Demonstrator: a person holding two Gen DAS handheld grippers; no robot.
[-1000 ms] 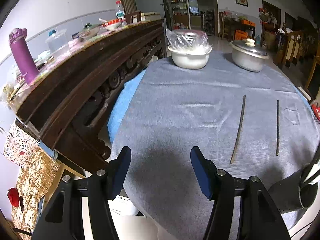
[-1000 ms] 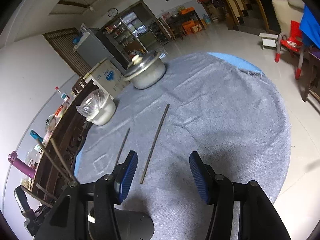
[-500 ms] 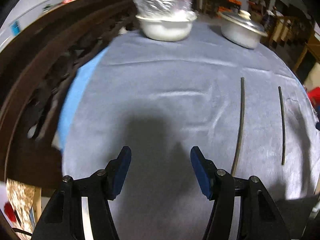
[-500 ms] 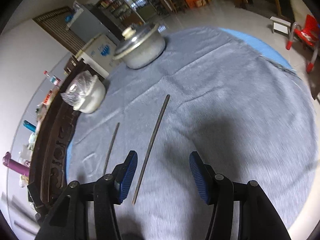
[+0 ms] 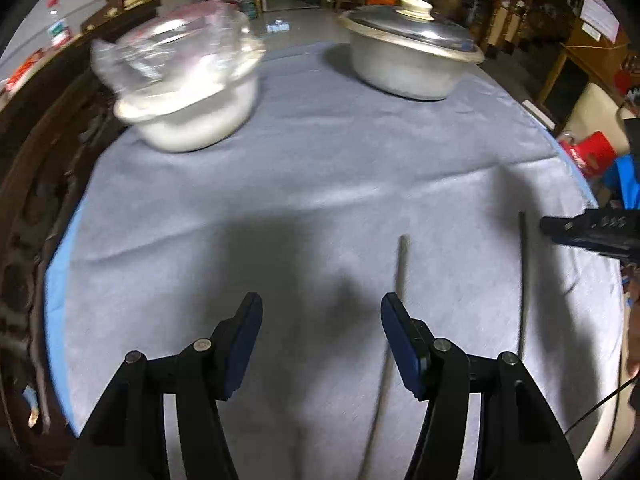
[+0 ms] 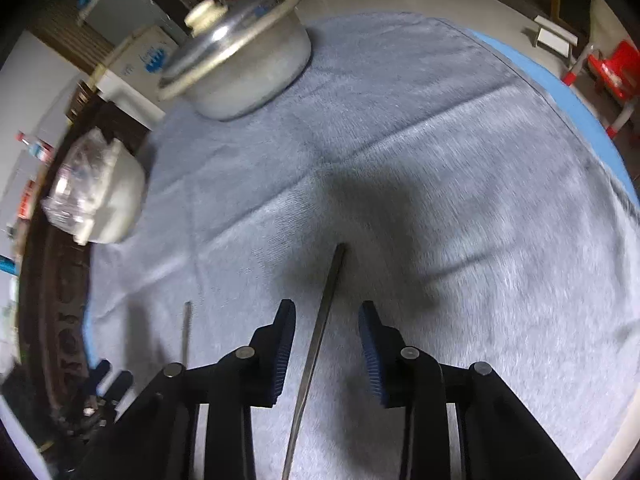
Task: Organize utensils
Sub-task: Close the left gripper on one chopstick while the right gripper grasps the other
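Grey cloth (image 5: 320, 168) covers the round table, with a plastic-covered bowl (image 5: 188, 92) far left and a lidded pot (image 5: 408, 60) far right. The left gripper (image 5: 322, 312) hangs released, 1 chopstick (image 5: 402, 264) just right of it. The right gripper (image 6: 326, 312) has just been closing around the other chopstick (image 6: 326, 300), pads not yet touching it.

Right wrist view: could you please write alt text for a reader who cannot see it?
The right gripper straddles a dark chopstick lying on a grey tablecloth; its jaws have just been closing but do not yet touch it. A second chopstick lies to the left, with a lidded pot and a plastic-covered bowl farther back.
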